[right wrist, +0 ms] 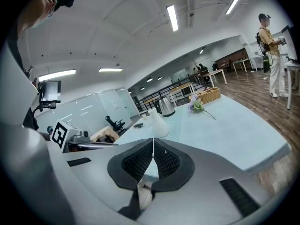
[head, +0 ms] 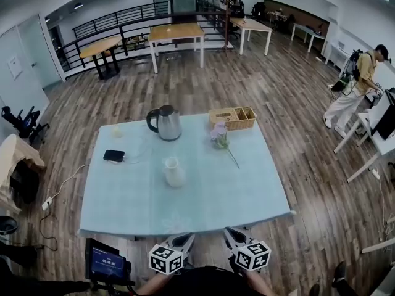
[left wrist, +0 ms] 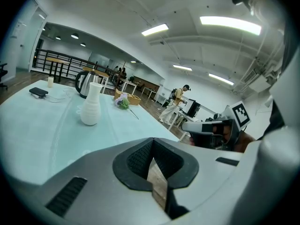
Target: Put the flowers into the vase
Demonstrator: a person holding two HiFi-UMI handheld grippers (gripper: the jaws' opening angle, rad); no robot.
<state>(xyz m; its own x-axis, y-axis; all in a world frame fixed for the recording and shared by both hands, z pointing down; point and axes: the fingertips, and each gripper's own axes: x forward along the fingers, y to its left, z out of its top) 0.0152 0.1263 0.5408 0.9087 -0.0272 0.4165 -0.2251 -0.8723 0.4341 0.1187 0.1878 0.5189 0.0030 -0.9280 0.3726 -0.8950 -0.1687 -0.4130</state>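
Right hand-held gripper closed, empty; flowers flat, stem toward near-right.

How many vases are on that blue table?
1: a white vase near the middle of the table, nearer the person than the kettle. The flowers lie apart from it, by the basket. None looks hidden.

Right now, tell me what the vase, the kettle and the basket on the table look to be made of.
Vase: white and matte with a ridged lower body. Probably ceramic, though plastic cannot be ruled out.
Kettle: silvery body with soft reflections, likely stainless steel. The handle is black, probably plastic.
Basket: tan woven strands, which look like wicker or rattan.
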